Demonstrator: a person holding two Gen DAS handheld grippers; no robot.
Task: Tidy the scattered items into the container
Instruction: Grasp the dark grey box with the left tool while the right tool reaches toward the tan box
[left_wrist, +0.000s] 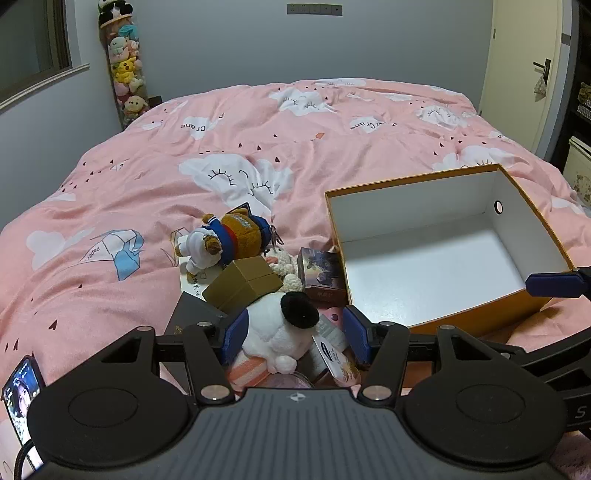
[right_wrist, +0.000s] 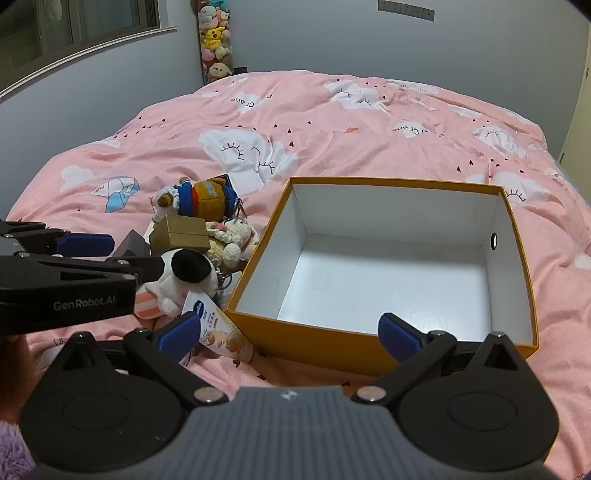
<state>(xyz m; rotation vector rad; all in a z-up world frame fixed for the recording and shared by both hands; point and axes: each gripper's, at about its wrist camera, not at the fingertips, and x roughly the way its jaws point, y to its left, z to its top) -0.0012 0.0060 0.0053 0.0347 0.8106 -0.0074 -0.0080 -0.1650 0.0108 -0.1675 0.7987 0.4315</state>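
1. Step in hand: the first pick. The orange cardboard box with a white inside (right_wrist: 369, 266) sits on the bed's pink cloud-print duvet (left_wrist: 258, 140) and holds nothing yet, so the tidying looks barely begun.

2. The scattered items lie in a heap just left of the box: a white plush toy with a black ear (left_wrist: 284, 328) nearest the camera, a tan cardboard carton (left_wrist: 243, 282) behind it, a brown plush bear in a blue and white outfit (left_wrist: 225, 240) farther back, a cream crocheted toy (right_wrist: 231, 240), a dark printed card box (left_wrist: 323, 273) touching the orange wall, and a white tube with a blue logo (right_wrist: 218, 326) at the box's near corner.

3. The left gripper (left_wrist: 295, 334) has its jaws around the white plush toy, one on each flank. The left one seems to touch the fur; whether the right one presses too I cannot tell, so a firm grasp is not certain.

4. The right gripper (right_wrist: 290, 334) hangs released, jaws wide apart and empty, over the box's near wall.

5. Next move, as I judge it: clench on the plush, lift it clear of the tube and carton, and carry it right over the orange rim before letting go.
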